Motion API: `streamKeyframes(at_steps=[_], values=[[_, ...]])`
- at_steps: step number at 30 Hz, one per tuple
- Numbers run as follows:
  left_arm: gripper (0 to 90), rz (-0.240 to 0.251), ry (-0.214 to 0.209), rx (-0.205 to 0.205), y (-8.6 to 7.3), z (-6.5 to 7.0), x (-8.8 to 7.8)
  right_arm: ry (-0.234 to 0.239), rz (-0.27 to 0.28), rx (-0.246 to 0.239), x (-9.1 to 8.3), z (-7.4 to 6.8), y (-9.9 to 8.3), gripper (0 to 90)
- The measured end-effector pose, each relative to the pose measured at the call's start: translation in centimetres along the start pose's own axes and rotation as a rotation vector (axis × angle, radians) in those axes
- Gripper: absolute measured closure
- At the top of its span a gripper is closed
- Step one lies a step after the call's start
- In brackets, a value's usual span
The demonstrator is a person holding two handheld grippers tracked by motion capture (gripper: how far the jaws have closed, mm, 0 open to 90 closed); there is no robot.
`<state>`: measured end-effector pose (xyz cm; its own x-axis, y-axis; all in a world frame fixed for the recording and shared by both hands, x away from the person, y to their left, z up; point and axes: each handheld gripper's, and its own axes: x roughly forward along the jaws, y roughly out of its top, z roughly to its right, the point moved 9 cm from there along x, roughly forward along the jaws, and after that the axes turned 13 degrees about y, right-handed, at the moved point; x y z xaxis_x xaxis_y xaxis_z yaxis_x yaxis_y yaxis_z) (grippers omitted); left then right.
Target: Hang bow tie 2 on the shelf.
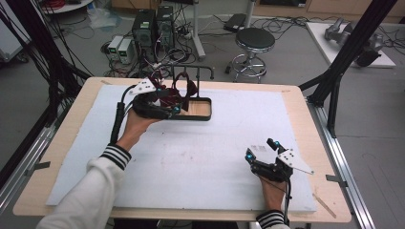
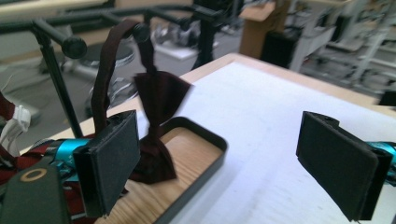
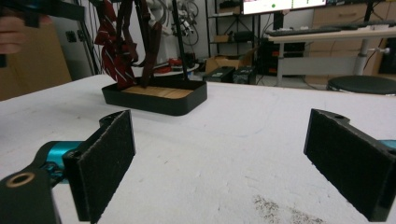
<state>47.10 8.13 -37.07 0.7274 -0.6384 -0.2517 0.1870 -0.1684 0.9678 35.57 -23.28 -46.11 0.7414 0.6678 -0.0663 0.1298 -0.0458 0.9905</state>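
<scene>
A: Hanging from a peg of a black stand [image 2: 56, 65], a dark maroon bow tie [image 2: 156, 116] droops by its strap into a black tray with a wooden floor [image 2: 196, 154] at the far left of the table [image 1: 200, 157].

B: And the claws?

A: The left claw [image 1: 174, 102] sits by that tray, jaws wide apart, nothing between them; the bow tie hangs just beside one pad. The right claw [image 1: 260, 149] rests near the table's front right, also wide open and empty.
</scene>
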Motion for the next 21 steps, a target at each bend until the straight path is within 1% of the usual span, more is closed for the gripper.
streamKeyframes(at_steps=[1, 2, 5, 6, 7, 8, 10, 11, 12, 14, 16, 17, 20, 21], values=[[13.9, 0.016, -0.012, 0.005, -0.1, 0.0, -0.6, -0.001, -0.008, -0.005, 0.1, 0.1, 0.0, 8.0], [13.9, 0.026, -0.012, 0.013, -0.4, -0.1, -1.4, -0.001, -0.008, -0.005, 0.1, 0.1, 0.0, 8.0], [13.9, 0.055, 0.0, 0.02, -1.1, -0.7, -3.3, -0.002, -0.01, -0.005, 0.1, 0.1, 0.0, 8.0], [13.9, 0.066, 0.013, 0.027, -1.3, -1.0, -4.0, -0.001, -0.009, -0.005, 0.1, 0.1, 0.0, 8.0], [13.9, 0.083, 0.038, 0.038, -2.0, -1.4, -5.4, 0.0, -0.008, -0.004, 0.1, 0.0, 0.0, 8.0], [13.9, 0.083, 0.038, 0.038, -2.0, -1.4, -5.4, 0.0, -0.008, -0.004, 0.1, 0.0, 0.0, 8.0], [13.9, 0.097, 0.055, 0.044, -2.8, -1.7, -6.8, 0.0, -0.004, -0.009, 0.1, 0.0, 0.0, 8.0], [13.9, 0.117, 0.074, 0.06, -3.6, -1.9, -8.3, 0.001, -0.003, -0.012, 0.1, 0.0, 0.0, 8.0], [13.8, 0.117, 0.074, 0.06, -3.6, -1.9, -8.3, 0.001, -0.002, -0.013, 0.1, 0.0, 0.0, 8.0], [13.8, 0.14, 0.102, 0.073, -4.6, -2.2, -9.8, -0.001, 0.001, -0.014, 0.0, 0.0, 0.0, 8.0], [13.8, 0.157, 0.127, 0.068, -5.8, -2.5, -11.1, 0.001, 0.005, -0.012, 0.0, -0.1, 0.0, 8.0], [13.7, 0.158, 0.137, 0.063, -6.8, -2.7, -11.9, 0.0, 0.006, -0.014, 0.0, -0.1, 0.0, 8.0], [13.6, 0.167, 0.148, 0.044, -8.3, -3.1, -13.1, -0.004, 0.006, -0.021, 0.0, -0.1, 0.1, 8.0], [13.5, 0.172, 0.16, 0.043, -8.8, -3.4, -13.6, -0.007, 0.005, -0.033, 0.0, -0.1, 0.1, 8.0]])
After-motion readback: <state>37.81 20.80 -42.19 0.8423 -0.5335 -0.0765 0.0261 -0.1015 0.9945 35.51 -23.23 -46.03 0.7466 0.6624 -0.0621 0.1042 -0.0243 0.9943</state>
